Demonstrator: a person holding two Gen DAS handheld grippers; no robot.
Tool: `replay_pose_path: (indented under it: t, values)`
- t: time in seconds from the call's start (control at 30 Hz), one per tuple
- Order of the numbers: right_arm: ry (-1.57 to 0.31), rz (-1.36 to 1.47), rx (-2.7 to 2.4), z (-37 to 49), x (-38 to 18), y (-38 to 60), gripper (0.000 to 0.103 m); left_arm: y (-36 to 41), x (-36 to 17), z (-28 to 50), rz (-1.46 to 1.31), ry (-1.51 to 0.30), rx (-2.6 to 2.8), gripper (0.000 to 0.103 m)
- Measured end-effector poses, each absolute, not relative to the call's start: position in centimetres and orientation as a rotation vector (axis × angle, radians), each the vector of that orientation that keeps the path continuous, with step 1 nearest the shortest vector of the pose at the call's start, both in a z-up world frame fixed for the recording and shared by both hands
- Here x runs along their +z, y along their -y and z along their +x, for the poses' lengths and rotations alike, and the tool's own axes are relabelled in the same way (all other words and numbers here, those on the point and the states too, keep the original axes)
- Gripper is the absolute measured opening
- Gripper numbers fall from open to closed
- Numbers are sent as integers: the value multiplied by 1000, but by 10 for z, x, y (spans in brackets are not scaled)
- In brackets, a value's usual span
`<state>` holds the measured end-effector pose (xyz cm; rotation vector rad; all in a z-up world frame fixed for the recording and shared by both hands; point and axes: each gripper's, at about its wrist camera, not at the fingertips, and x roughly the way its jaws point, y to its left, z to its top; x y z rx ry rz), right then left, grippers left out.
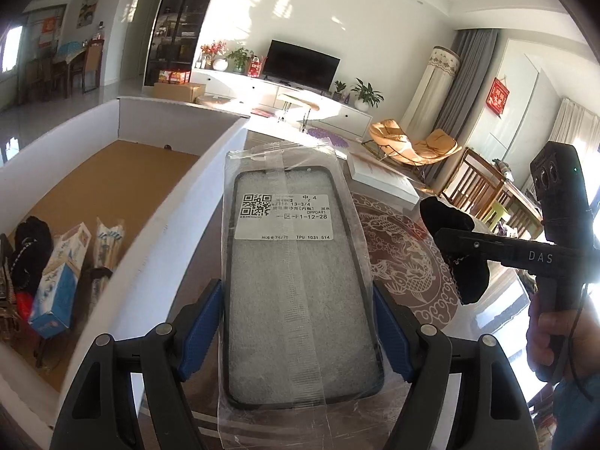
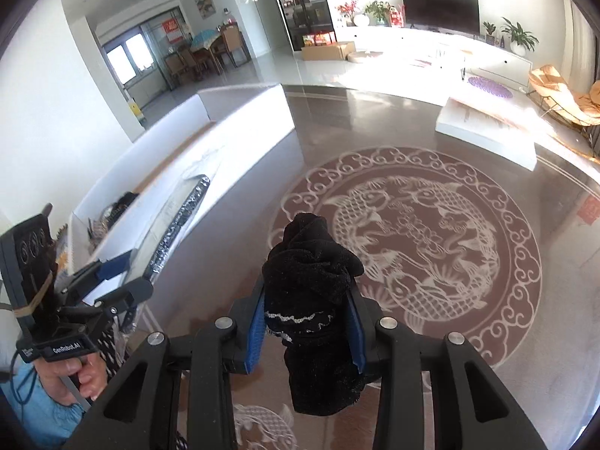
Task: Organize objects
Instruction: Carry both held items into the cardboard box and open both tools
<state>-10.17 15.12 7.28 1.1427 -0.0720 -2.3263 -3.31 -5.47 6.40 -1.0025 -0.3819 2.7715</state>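
Observation:
A dark-rimmed phone case (image 1: pixel 300 300), sealed in a clear bag with a white barcode label, sits between the blue pads of my left gripper (image 1: pixel 298 300), which is shut on its two long sides. It hangs above the table beside the white box (image 1: pixel 180 195). From the right wrist view the same phone case (image 2: pixel 180 221) shows edge-on in the left gripper (image 2: pixel 123 273). My right gripper (image 2: pixel 305 322) is shut on a rolled black sock (image 2: pixel 311 292) with a pale stitched band, lifted over the table. That black sock (image 1: pixel 455 251) also appears at the right of the left wrist view.
The white box has a cardboard floor and holds a blue tissue pack (image 1: pixel 60 277), a black bundle (image 1: pixel 30 251) and a wrapped pack of sticks (image 1: pixel 107 240) at its near end. A flat white box (image 2: pixel 487 131) lies far right on the glossy brown table (image 2: pixel 431 232) with its fish pattern.

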Motion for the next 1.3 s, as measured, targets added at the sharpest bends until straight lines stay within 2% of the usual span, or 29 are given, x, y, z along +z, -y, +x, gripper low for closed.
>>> replay_pose_path:
  t: [0.13, 0.2, 0.4, 0.43, 0.47, 0.5, 0.63, 0.7, 0.77, 0.83, 1.03, 1.17, 1.3]
  values:
    - [179, 1023, -2180, -116, 114, -60, 37, 139, 93, -44, -1051, 462, 2915, 75]
    - [195, 1004, -2107, -121, 122, -7, 37, 180, 94, -54, -1159, 441, 2990, 75]
    - [129, 1112, -1988, -134, 89, 122, 40, 254, 53, -77, -1602, 312, 3029, 76]
    - [111, 1161, -1967, -136, 76, 137, 51, 260, 47, -76, -1653, 297, 3039, 76]
    - [91, 1213, -1955, -137, 63, 148, 70, 265, 43, -74, -1685, 287, 3046, 76]
    - [72, 1260, -1954, -137, 52, 154, 77, 267, 40, -73, -1698, 285, 3046, 77]
    - [14, 1299, -1953, -127, 43, 158, 79, 263, 39, -61, -1680, 227, 3076, 94]
    - [-69, 1246, -2006, -121, 54, 154, 86, 255, 47, -53, -1625, 164, 3128, 95]
    - [-148, 1184, -2064, -119, 70, 143, 97, 249, 55, -48, -1597, 122, 3178, 95]
    - [-208, 1136, -2107, -113, 85, 132, 101, 243, 61, -44, -1600, 98, 3200, 95]
    - [-306, 1131, -2159, -114, 95, 123, 103, 232, 73, -32, -1576, 223, 3200, 95]
    - [-340, 1158, -2190, -117, 90, 122, 103, 225, 77, -19, -1526, 203, 3260, 95]
    - [-350, 1173, -2194, -115, 86, 125, 103, 224, 74, -20, -1594, 196, 3234, 95]
